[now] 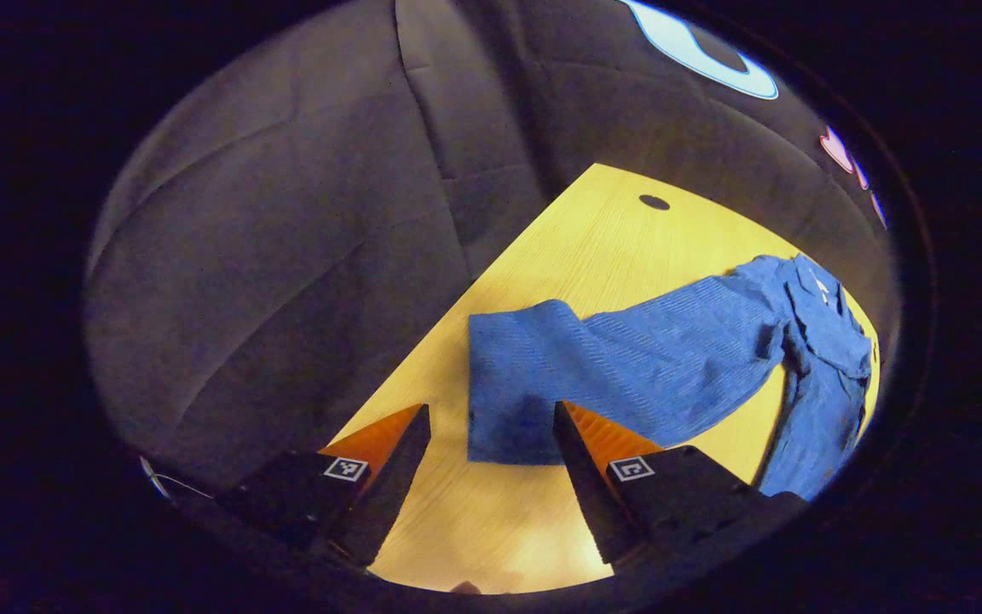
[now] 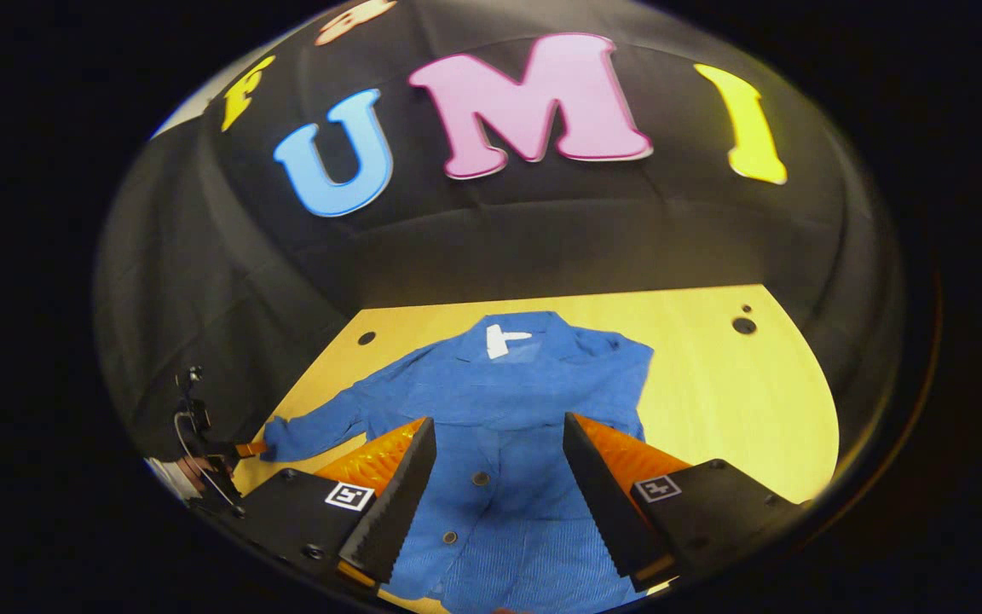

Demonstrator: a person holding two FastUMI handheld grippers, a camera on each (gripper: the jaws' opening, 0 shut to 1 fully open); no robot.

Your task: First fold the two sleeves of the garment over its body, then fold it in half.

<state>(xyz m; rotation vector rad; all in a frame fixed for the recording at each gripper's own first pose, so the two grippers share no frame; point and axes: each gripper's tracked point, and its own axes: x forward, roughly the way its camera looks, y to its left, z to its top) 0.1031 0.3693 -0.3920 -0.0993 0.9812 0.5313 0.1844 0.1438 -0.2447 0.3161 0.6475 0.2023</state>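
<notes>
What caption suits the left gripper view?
Open left claw poised at the cuff of a blue garment's outstretched sleeve on a wooden table.

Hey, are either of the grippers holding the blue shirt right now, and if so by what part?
Nothing is held. The left gripper is open at the cuff of the blue shirt's outstretched sleeve; the right gripper is open over its front.

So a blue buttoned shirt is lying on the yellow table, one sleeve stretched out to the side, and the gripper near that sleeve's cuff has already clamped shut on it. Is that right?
Not quite. The left gripper is open, its fingers spread on either side of the cuff and not pressing it, as the left gripper view shows. The rest holds: the blue buttoned shirt lies on the yellow table with that sleeve stretched out.
</notes>
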